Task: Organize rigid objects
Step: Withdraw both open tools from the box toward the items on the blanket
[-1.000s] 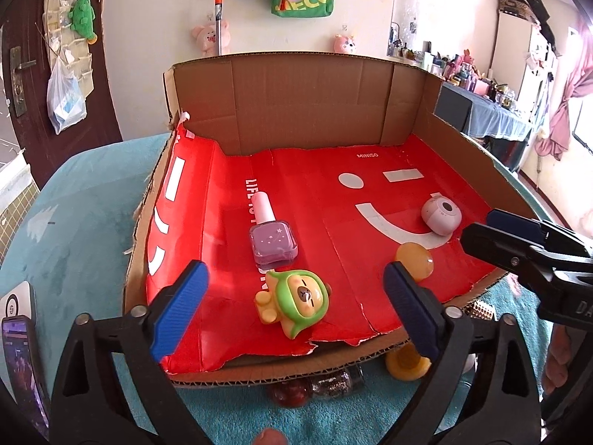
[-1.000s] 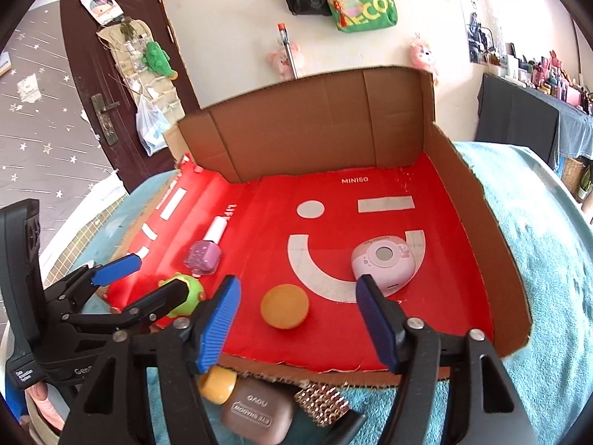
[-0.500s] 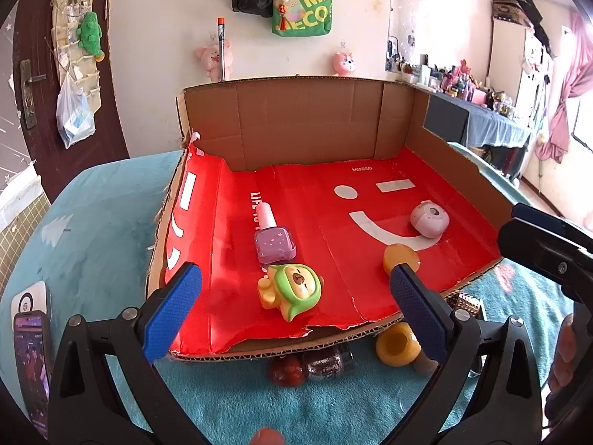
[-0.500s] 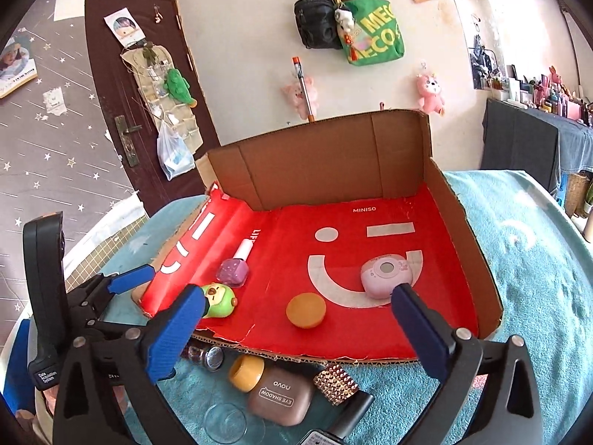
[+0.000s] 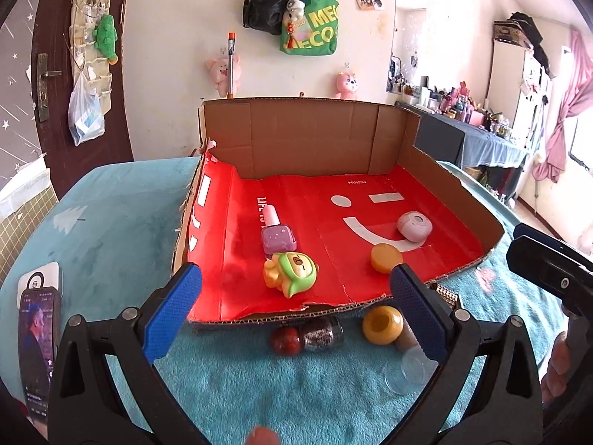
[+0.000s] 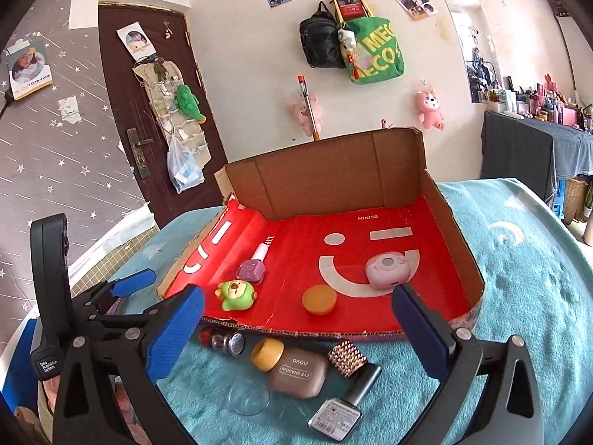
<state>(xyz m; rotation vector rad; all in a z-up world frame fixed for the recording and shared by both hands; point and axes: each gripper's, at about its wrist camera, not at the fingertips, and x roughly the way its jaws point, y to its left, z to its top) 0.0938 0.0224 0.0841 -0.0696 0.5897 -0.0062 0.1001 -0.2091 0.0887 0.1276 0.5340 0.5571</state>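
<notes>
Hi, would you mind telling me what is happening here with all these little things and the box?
A person holds a two-finger gripper in each hand and is sorting small items into a red-lined cardboard tray. Both the left gripper and the right gripper are open and empty. Inside the tray lie a purple nail polish bottle, a green toy figure, an orange lid and a pink round case. In front of it, on the teal cloth, wait an eye shadow case, a studded piece and other bottles.

A raw corrugated cardboard tray (image 6: 456,237) with a glossy red liner sits on fuzzy teal cloth (image 6: 526,296).
</notes>
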